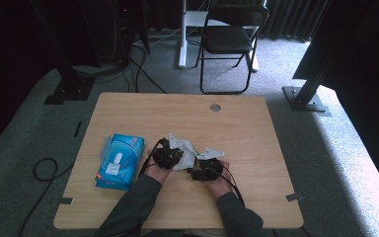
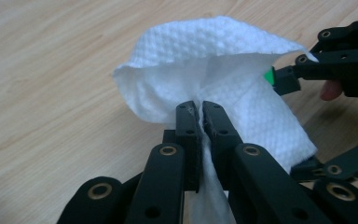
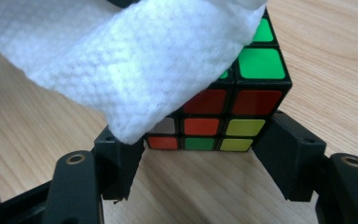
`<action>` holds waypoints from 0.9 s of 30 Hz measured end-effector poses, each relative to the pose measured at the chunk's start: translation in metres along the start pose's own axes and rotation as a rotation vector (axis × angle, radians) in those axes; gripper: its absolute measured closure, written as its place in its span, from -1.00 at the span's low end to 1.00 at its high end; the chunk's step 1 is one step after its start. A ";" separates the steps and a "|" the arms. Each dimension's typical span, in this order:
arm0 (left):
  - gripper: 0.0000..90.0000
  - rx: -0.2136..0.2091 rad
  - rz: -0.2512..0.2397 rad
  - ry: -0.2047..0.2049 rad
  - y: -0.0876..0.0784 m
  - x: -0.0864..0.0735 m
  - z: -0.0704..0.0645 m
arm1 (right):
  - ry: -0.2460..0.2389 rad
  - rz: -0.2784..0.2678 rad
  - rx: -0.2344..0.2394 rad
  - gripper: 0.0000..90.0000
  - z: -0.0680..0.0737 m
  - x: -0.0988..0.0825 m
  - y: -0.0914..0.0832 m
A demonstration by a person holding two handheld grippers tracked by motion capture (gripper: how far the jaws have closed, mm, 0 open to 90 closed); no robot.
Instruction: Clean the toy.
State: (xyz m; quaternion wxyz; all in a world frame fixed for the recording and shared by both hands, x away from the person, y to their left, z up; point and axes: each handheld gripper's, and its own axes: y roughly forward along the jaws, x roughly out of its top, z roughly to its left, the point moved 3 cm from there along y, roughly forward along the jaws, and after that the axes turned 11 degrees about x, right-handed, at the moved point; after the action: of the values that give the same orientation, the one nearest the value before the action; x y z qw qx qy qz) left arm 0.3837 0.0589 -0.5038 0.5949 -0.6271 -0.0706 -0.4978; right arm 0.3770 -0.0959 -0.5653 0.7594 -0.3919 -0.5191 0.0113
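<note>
A white textured wipe (image 2: 214,60) is pinched in my left gripper (image 2: 199,109), whose jaws are shut on a fold of it. The same wipe (image 3: 121,60) drapes over the top and left of a Rubik's cube (image 3: 256,100) that stands on the wooden table. My right gripper (image 3: 198,135) has one jaw on each side of the cube's bottom row, both touching it. In the high view the left gripper (image 1: 177,154) and right gripper (image 1: 200,165) meet at the white wipe (image 1: 187,157) in the table's middle front. The cube is hidden there.
A blue pack of wipes (image 1: 121,160) lies at the table's (image 1: 237,128) left front. A round cable hole (image 1: 215,107) sits near the far edge. A black folding chair (image 1: 229,39) and metal stand legs are beyond the table on the carpet.
</note>
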 end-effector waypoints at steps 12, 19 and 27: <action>0.93 0.047 -0.030 0.019 0.006 0.004 -0.005 | -0.037 0.011 0.025 -0.24 0.001 -0.006 -0.007; 0.93 0.033 -0.059 0.083 0.001 0.003 -0.020 | -0.028 0.016 0.024 -0.24 0.001 -0.006 -0.006; 0.93 -0.002 -0.076 0.133 -0.004 0.002 -0.038 | -0.017 0.023 0.024 -0.25 0.002 -0.006 -0.006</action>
State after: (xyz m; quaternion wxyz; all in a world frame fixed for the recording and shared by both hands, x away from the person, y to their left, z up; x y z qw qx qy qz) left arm 0.3619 0.0277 -0.5074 0.5783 -0.5900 -0.0544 -0.5608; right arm 0.3706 -0.1017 -0.5664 0.7596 -0.3886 -0.5207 0.0296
